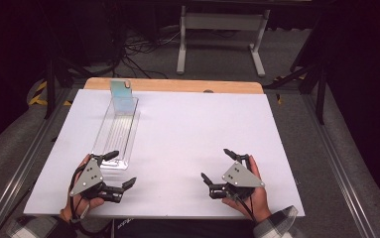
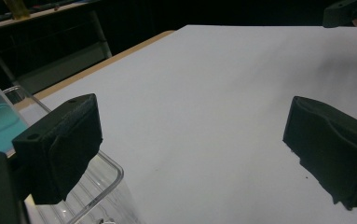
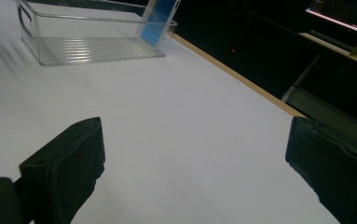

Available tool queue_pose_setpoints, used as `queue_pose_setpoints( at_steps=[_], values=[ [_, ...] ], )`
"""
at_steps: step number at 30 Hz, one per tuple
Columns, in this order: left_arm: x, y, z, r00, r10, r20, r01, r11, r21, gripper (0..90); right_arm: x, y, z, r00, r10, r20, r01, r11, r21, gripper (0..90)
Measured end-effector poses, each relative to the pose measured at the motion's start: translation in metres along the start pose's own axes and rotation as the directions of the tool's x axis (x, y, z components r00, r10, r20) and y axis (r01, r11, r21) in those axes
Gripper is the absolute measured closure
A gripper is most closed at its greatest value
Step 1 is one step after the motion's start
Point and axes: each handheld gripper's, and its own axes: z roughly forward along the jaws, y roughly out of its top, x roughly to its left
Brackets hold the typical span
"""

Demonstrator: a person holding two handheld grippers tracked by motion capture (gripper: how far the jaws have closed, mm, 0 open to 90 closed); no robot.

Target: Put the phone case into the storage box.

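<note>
Your left gripper (image 1: 120, 169) rests low at the near left of the white table top (image 1: 192, 129), its jaws spread wide with nothing between them. One jaw tip reaches over the near end of the long clear plastic tray (image 1: 115, 134); the other points toward the table's middle. In the left gripper view, that near corner of the clear tray (image 2: 97, 186) sits just under the left-hand jaw, though you cannot tell if they touch. Your hand wraps the gripper body from below, the grey three-cornered plate facing up.

Your right gripper (image 1: 217, 166) sits at the near right, well apart from the tray, jaws likewise wide and holding nothing, aimed up and to the left across the table.

The tray is transparent, with a ribbed floor and a cut-out handle in its end wall, seen in the right gripper view (image 3: 92, 35). Its long axis runs away from you, tilted slightly rightward at the far end. A flat blue-green card (image 1: 120, 91) stands at that far end, leaning against the end wall.
</note>
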Motion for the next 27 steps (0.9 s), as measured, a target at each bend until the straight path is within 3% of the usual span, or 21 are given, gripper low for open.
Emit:
queue_pose_setpoints(
  at_steps=[27],
  values=[
    [-0.0004,-0.0003,0.0054,1.0000,-0.008,0.004,0.008,0.9999,0.014,5.1,-0.0021,0.0004,-0.0032,1.0000,0.004,-0.001,-0.004,1.000,-0.011,4.7]
  ],
)
